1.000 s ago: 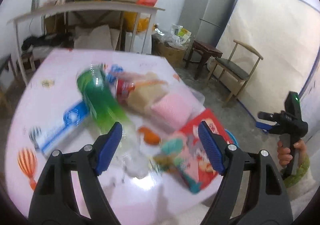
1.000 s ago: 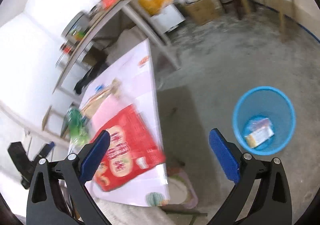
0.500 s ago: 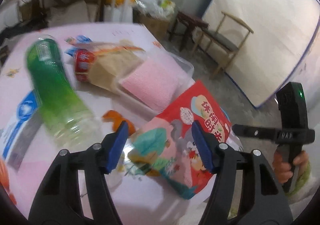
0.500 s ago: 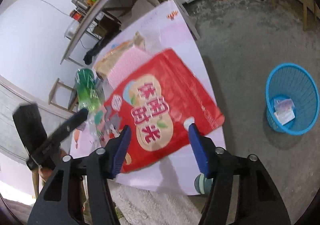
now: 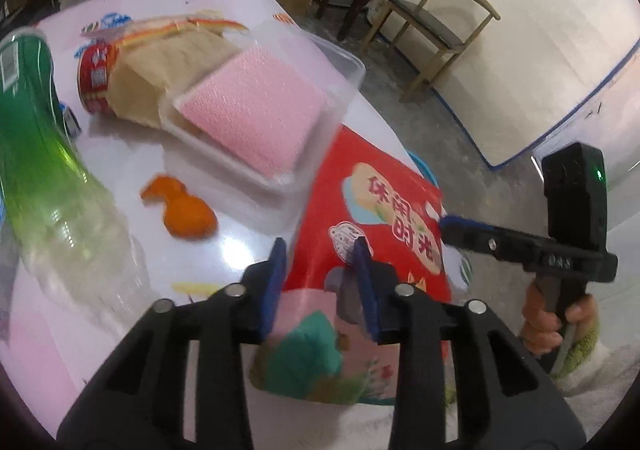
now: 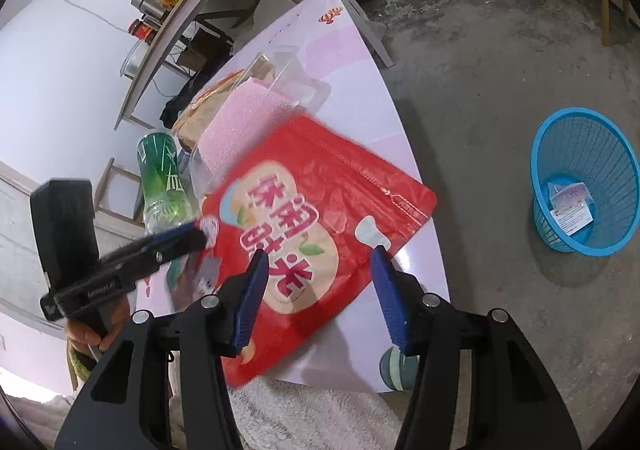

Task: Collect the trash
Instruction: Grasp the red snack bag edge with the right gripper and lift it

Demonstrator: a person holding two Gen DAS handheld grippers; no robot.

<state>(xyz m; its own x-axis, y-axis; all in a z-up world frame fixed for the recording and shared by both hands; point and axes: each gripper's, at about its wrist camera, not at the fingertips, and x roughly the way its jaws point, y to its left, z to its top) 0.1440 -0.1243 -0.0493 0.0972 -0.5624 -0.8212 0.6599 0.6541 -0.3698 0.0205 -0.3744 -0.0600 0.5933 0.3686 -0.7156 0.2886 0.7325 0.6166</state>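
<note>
A red zip snack bag (image 6: 320, 217) lies flat at the near corner of the pink table (image 5: 224, 246), also in the left wrist view (image 5: 372, 217). My left gripper (image 5: 320, 274) hangs low over the bag's near left edge. Its jaws are closing, one finger beside the edge and one over the bag, without clearly pressing it. My right gripper (image 6: 320, 282) straddles the bag's near right part, with its jaws closing too and a gap still at each pad. A blue basket (image 6: 584, 185) with a few wrappers in it stands on the floor to the right.
A green plastic bottle (image 5: 36, 129) lies at the left. A clear tray with a pink sponge (image 5: 256, 113), a paper bag, a red-labelled can (image 5: 96, 77) and an orange scrap (image 5: 184, 209) lie behind the bag. A wooden chair (image 5: 440, 21) stands beyond the table.
Both grippers have come down and forward onto the red bag, and both pairs of jaws have narrowed from wide open. The bag lies where it was.
</note>
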